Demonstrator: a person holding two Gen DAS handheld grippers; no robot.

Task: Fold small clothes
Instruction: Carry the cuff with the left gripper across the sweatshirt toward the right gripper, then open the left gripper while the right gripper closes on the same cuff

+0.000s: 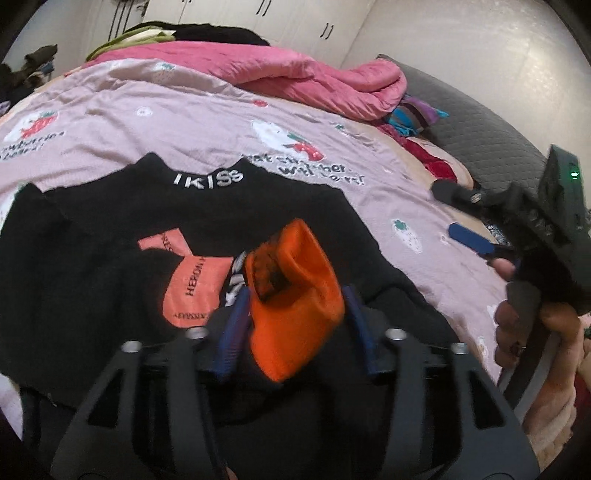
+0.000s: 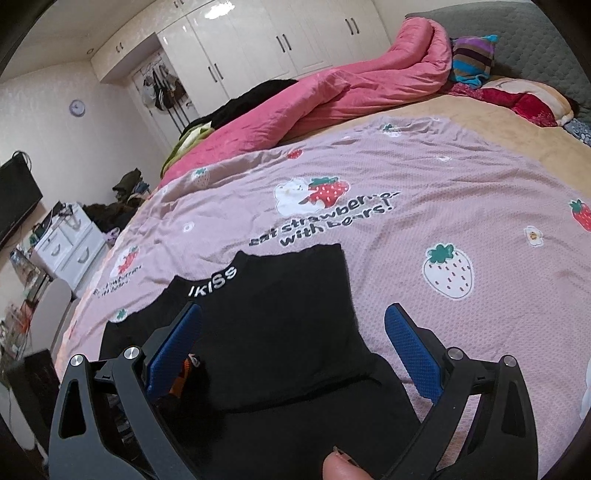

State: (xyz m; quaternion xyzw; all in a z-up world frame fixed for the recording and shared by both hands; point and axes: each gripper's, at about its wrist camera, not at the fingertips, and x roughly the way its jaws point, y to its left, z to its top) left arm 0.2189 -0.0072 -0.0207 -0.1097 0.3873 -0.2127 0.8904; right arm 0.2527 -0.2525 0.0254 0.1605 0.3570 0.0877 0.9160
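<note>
A black top [image 1: 229, 218] with white letters on its collar lies spread on a bed [image 2: 461, 206] covered by a dusty-pink sheet [image 2: 424, 280] printed with strawberries, bears and dark lettering. Its pink-orange label [image 1: 188, 284] shows in the left wrist view.

The left gripper [image 1: 295, 295] hangs low over the top's middle, its blue fingers [image 1: 232, 328] partly apart with a folded orange cloth [image 1: 295, 299] standing between them; the picture is too blurred to tell whether the pads press on it. The right gripper [image 2: 295, 354] has its fingers [image 2: 413, 354] spread wide and empty — one over the black fabric, the other over the sheet just beside the top's edge. A hand [image 1: 532, 339] grips its handle.

Farther back a rumpled pink quilt [image 2: 332, 96] runs across the bed, with a striped cloth [image 2: 472, 59] and a red one [image 2: 524, 103] near the grey headboard [image 2: 517, 26]. White wardrobes [image 2: 266, 40] line the far wall; a white drawer unit [image 2: 70, 247], a dark screen [image 2: 18, 195] and a round wall clock [image 2: 77, 107] stand at the left.
</note>
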